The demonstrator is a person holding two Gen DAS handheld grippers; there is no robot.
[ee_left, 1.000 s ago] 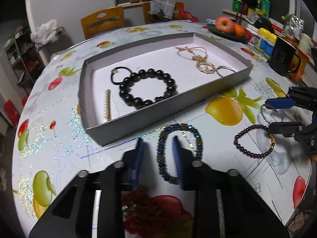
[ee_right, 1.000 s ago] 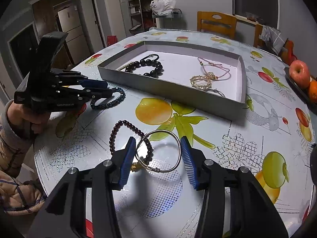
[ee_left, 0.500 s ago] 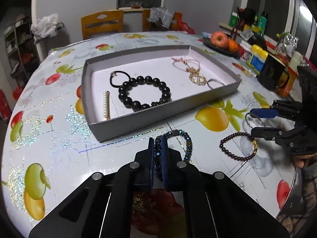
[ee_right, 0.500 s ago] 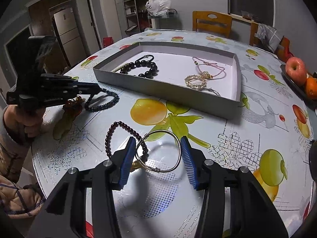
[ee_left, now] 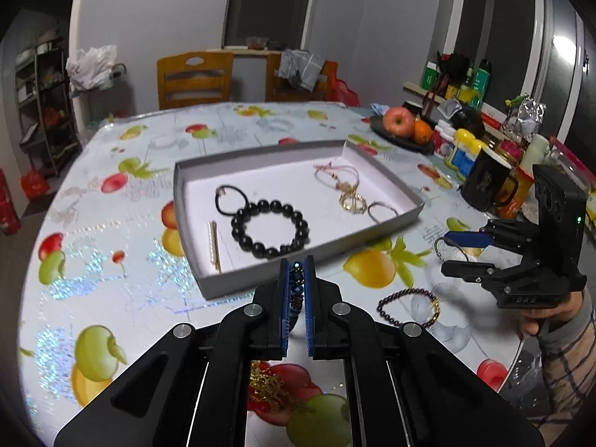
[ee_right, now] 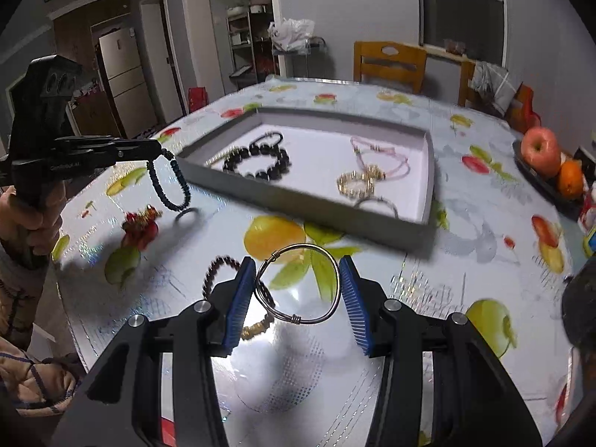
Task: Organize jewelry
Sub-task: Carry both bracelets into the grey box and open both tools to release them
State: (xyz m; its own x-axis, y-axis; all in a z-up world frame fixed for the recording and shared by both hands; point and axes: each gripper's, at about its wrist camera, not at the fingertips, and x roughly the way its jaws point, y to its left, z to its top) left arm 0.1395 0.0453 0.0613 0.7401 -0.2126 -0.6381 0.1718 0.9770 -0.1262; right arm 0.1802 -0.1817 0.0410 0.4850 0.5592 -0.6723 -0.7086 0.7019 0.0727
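My left gripper (ee_left: 297, 266) is shut on a dark blue bead bracelet (ee_right: 169, 182), which hangs from it above the table in the right wrist view. My right gripper (ee_right: 297, 266) stands around a silver wire bangle (ee_right: 298, 287), its blue pads touching the bangle's sides, over the table. A dark red bead bracelet (ee_left: 408, 307) lies on the table beside it. The grey tray (ee_left: 298, 260) holds a black bead bracelet (ee_left: 270, 229), a black cord loop (ee_left: 229, 199), a gold bar (ee_left: 213, 246), a pink cord bracelet (ee_left: 335, 173), a gold chain (ee_left: 352, 201) and a thin ring (ee_left: 381, 210).
A gold chain piece (ee_left: 268, 387) lies on the cloth under my left gripper. A fruit plate (ee_left: 404, 138), jars and a black mug (ee_left: 484, 184) stand at the table's right side. Wooden chairs (ee_left: 193, 78) stand behind the table.
My left gripper shut on the blue bead bracelet and lifted it off the table. The right gripper rose a little with the silver bangle between its pads.
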